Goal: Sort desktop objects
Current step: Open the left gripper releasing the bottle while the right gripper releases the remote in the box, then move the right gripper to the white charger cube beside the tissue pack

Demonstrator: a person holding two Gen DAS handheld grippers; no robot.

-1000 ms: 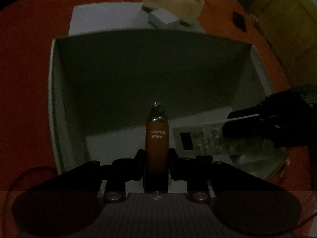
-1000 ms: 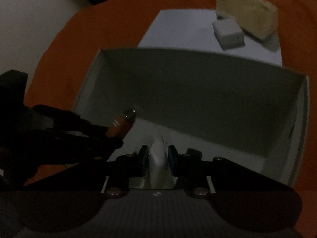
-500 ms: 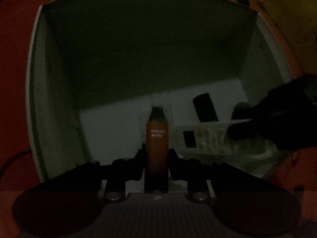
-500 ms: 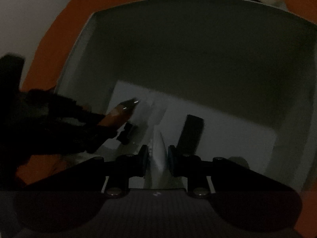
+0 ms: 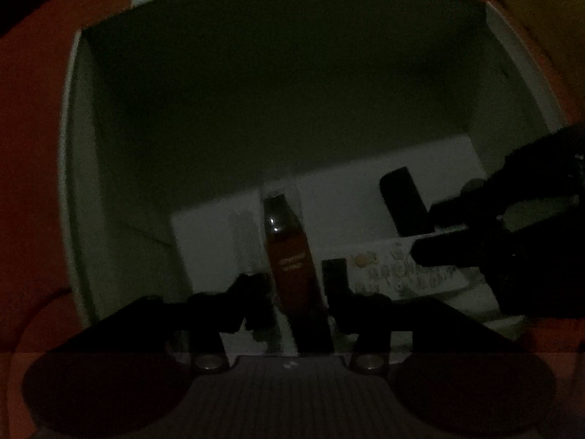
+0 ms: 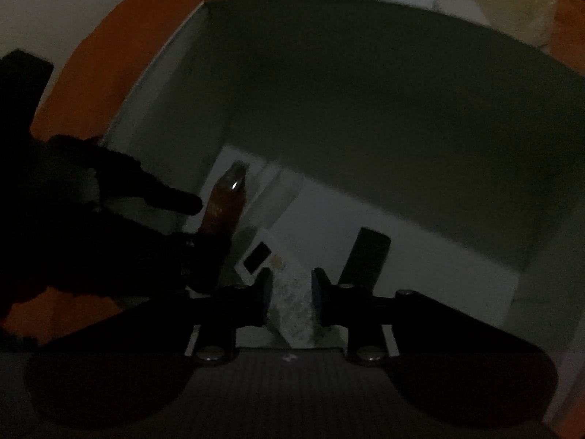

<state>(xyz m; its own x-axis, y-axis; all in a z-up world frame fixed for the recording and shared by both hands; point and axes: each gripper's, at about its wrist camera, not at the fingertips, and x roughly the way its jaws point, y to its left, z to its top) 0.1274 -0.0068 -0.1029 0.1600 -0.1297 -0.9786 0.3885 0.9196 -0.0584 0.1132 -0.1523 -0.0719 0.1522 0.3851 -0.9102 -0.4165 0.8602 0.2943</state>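
Since lowering: both grippers sit deeper inside the white box (image 5: 84, 168).
Left gripper (image 5: 294, 285): clamped on orange bottle (image 5: 289, 252).
Right gripper (image 6: 290, 292): clamped on remote (image 6: 289, 292).
Room: open floor ahead, walls close.

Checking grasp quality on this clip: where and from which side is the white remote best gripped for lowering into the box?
Across its narrow width near the plain rear end, coming from behind along its length, as the right gripper does. The remote is long, flat and thin, so its side edges suit the pads, and the display end leads into the box.

Label on orange bottle (image 5: 290, 256) too blurred; nothing readable.
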